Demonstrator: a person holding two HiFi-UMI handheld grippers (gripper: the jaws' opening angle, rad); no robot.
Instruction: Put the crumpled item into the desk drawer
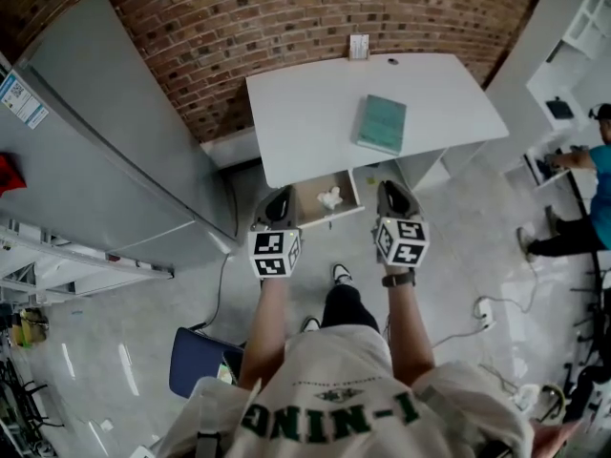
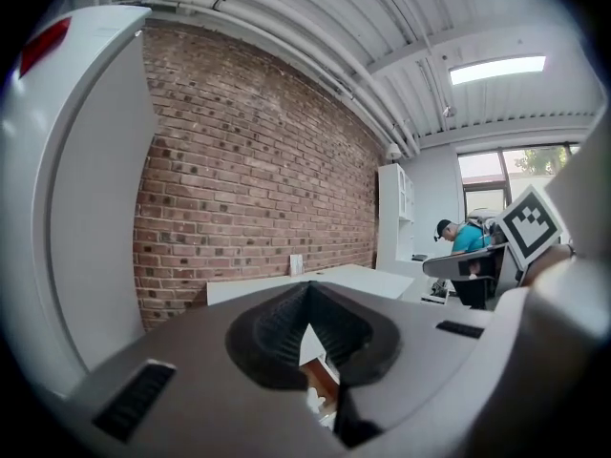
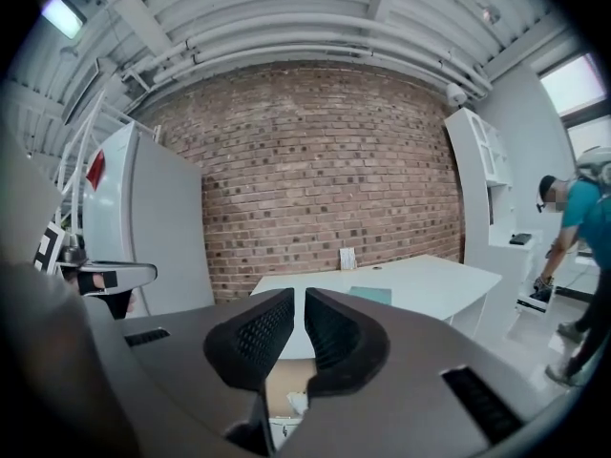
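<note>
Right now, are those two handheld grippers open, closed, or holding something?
Left grey two-jaw gripper: closed, tips touching, holding nothing.
Right grey two-jaw gripper: nearly closed, thin gap, holding nothing.

Left gripper (image 2: 306, 292) closed; right gripper (image 3: 299, 296) ajar

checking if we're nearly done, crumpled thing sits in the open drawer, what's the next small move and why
Probably nudge the drawer shut with the left gripper: the crumpled item already lies inside, the drawer stands open, and neither gripper holds anything.
</note>
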